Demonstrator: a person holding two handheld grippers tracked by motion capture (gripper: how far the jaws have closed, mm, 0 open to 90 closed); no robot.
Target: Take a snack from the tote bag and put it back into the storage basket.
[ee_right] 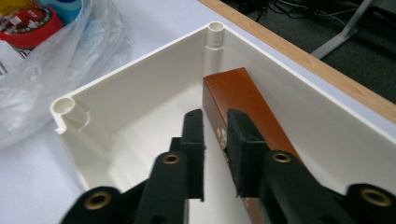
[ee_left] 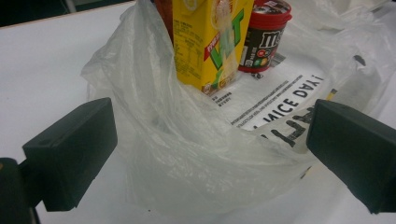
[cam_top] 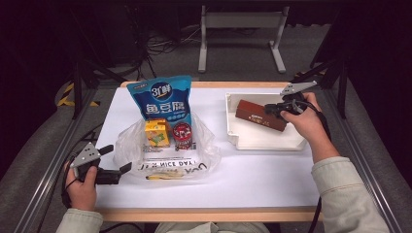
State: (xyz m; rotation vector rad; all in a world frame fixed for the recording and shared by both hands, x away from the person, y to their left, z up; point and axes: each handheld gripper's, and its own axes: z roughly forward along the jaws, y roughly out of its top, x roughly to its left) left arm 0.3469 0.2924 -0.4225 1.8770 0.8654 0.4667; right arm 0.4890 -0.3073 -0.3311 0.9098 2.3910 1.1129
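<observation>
A white worktop [cam_top: 252, 179] with a wooden edge carried a blue snack bag [cam_top: 163, 99] standing upright behind a yellow drink carton [cam_top: 157, 133] and a small red-lidded candy tub [cam_top: 182, 132]. A grey metal stand [cam_top: 241, 34] stood on the floor beyond.

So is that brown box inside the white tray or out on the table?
Inside: the brown box lies on the floor of the white tray, within its walls.

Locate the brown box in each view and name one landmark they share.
High view: the brown box lies aslant in the white tray, right of centre.
Left gripper view: not in it.
Right gripper view: brown box at centre, beyond the jaws, against the tray's far wall.
Shared landmark: the plastic bag.
</observation>
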